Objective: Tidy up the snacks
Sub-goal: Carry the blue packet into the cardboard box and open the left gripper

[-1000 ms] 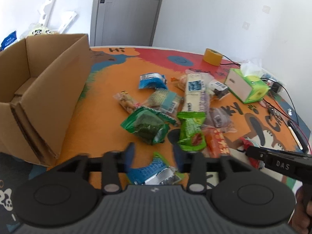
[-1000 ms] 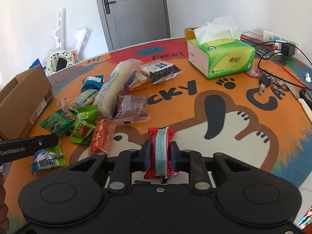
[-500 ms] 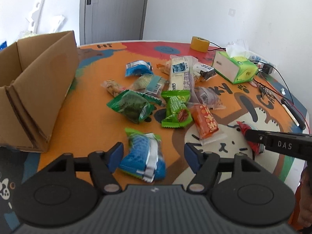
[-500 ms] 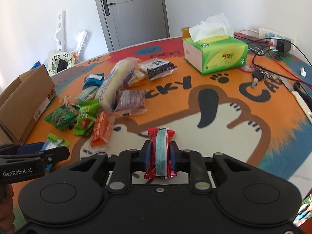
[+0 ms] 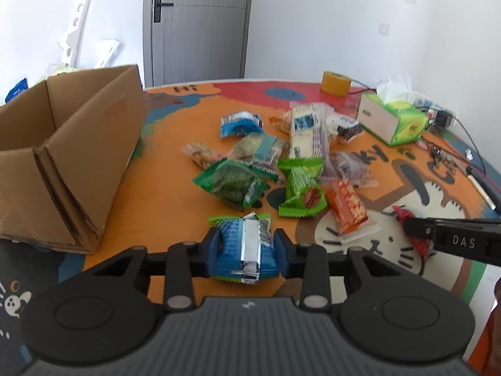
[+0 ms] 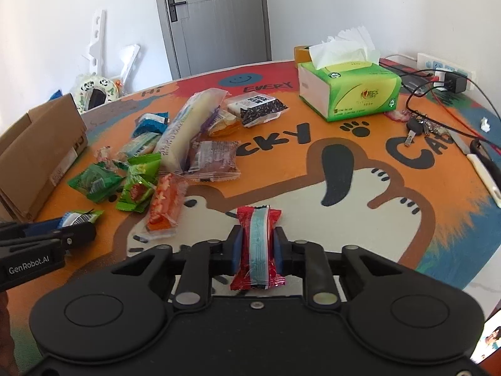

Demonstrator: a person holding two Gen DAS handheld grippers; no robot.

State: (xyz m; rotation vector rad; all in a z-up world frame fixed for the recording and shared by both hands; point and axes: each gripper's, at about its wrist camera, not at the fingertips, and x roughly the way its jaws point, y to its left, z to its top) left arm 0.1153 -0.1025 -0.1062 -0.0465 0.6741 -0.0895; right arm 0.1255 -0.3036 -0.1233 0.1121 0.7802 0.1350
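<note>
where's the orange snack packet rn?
The orange snack packet lies flat on the table, right of the bright green packet in the left wrist view, between the left gripper and the right gripper.

Round table [image 6: 360, 194] with orange cartoon-print cover. On it: open cardboard box [image 5: 72, 156] at left, loose snack packets [image 5: 281, 163] mid-table, green tissue box [image 6: 349, 92], tape roll [image 5: 336, 83], keys [image 6: 419, 127], cables [image 6: 444, 94].

"DAS" – right claw [image 5: 404, 224], "GenRobot.AI" – left claw [image 6: 75, 233], "EVERY" – tablecloth [image 6: 313, 188]
</note>
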